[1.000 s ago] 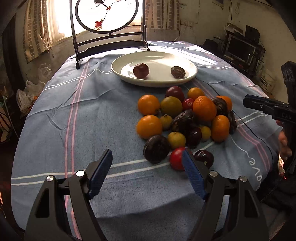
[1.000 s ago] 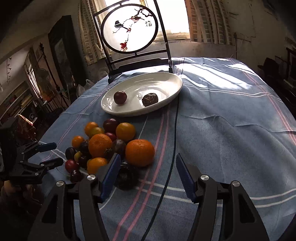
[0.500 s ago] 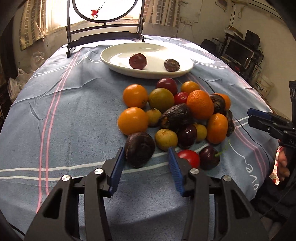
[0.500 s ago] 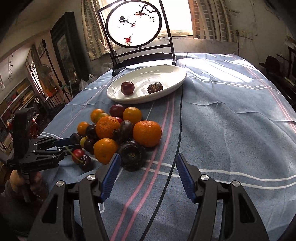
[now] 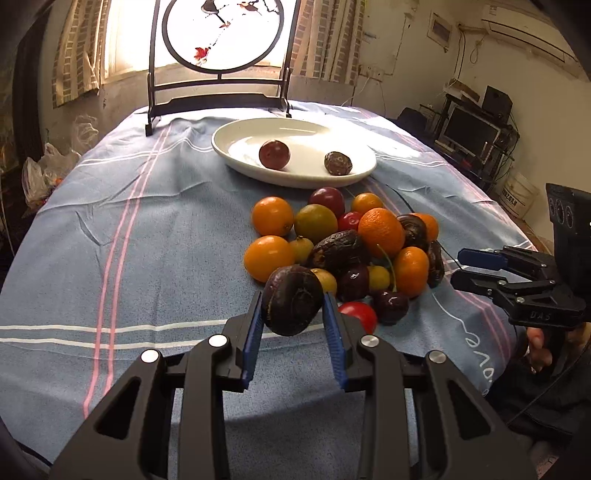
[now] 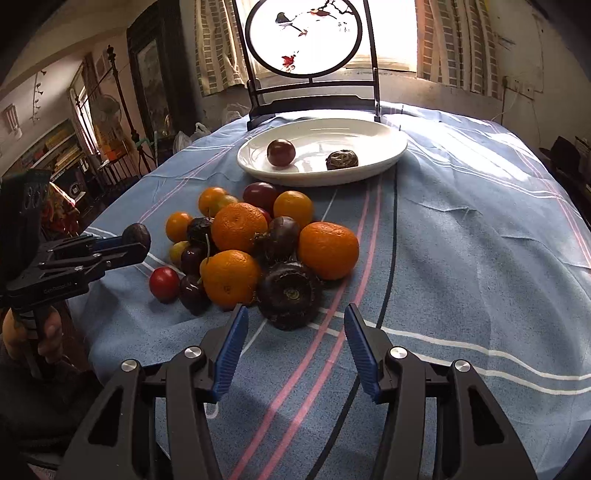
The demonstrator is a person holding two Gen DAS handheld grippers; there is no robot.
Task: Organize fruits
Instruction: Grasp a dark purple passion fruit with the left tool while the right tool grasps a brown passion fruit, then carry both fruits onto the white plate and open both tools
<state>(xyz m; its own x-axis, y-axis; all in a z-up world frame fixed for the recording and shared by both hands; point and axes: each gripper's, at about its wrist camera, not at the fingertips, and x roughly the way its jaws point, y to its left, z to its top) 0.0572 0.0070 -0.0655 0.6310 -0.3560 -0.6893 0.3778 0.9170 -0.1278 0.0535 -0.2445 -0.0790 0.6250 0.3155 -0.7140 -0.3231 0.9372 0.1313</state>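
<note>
My left gripper (image 5: 293,299) is shut on a dark purple, wrinkled round fruit (image 5: 291,299), its jaws still closing, held just off the blue cloth in front of the fruit pile (image 5: 343,243). From the right wrist the same gripper (image 6: 129,245) shows at the left with that fruit (image 6: 136,236) at its tips. My right gripper (image 6: 295,314) is open and closing. Another dark round fruit (image 6: 290,295) sits between its fingertips, untouched by the pads. The white plate (image 5: 295,133) behind the pile holds a red plum (image 5: 274,154) and a dark wrinkled fruit (image 5: 337,163).
The pile mixes oranges, plums, cherries and a red tomato (image 5: 358,314). A round painted screen on a black stand (image 5: 221,33) stands behind the plate. A black cable (image 6: 391,258) crosses the cloth. The table drops away at left and right; shelves and clutter surround it.
My left gripper closed on the dark fruit at the near edge of the pile and raised it. My right gripper came nearer the pile and its jaws narrowed around another dark fruit.
</note>
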